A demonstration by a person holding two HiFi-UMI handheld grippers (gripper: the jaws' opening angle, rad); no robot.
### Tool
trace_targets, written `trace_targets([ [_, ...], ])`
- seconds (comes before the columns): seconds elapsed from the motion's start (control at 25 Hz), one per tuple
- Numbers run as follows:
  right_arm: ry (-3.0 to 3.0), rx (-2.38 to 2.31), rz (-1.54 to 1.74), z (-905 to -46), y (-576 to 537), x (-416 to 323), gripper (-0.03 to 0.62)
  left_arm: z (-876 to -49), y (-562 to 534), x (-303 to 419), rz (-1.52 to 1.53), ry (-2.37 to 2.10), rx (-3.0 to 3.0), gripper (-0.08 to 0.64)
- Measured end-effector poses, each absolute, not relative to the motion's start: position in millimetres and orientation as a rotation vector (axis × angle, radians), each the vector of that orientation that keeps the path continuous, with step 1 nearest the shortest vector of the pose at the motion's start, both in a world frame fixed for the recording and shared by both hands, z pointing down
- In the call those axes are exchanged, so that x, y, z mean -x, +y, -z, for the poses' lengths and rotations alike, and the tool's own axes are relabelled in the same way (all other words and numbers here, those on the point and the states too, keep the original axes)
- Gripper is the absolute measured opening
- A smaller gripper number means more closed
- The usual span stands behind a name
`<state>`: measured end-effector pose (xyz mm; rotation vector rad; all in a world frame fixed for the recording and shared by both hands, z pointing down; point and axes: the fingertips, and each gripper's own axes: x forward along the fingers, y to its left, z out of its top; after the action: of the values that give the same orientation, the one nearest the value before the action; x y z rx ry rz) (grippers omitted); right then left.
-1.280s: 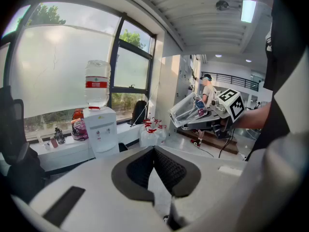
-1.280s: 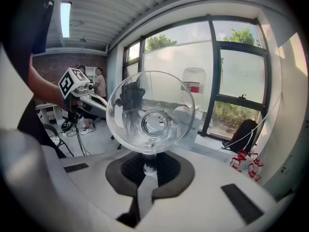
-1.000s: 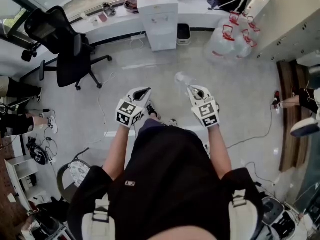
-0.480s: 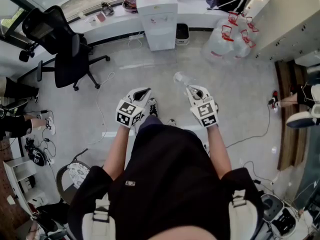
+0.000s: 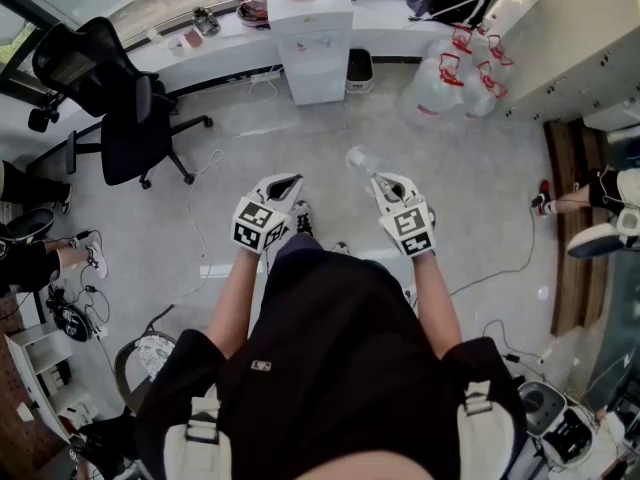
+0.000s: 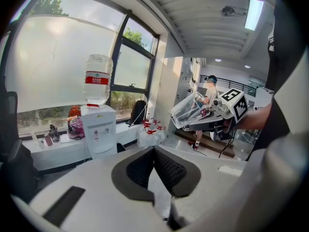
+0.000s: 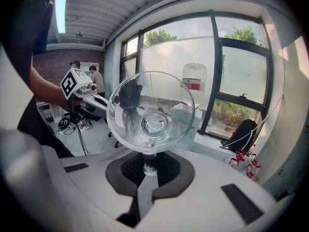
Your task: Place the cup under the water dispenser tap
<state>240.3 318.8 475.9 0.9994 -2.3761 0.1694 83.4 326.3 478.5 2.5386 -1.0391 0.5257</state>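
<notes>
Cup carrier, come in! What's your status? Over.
Left gripper shut, empty. Right gripper shut on cup, held aloft. Water dispenser ahead across floor, not reached. Office chair off left, not blocking.

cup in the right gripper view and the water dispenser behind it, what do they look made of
Cup: clear and glossy, glass or hard plastic, which one is unclear; the windows show straight through it and its rim glints. Water dispenser: smooth white body with a soft sheen, probably moulded plastic. Its top bottle: translucent, likely plastic, with a red label.
</notes>
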Motion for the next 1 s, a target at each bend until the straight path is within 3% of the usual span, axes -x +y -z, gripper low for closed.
trace_targets([
  [1.0, -2.317, -0.993, -0.195, -491, 233, -188, -0.003, -485, 226, -42, -0.558, -0.931, -2.553, 0.000],
])
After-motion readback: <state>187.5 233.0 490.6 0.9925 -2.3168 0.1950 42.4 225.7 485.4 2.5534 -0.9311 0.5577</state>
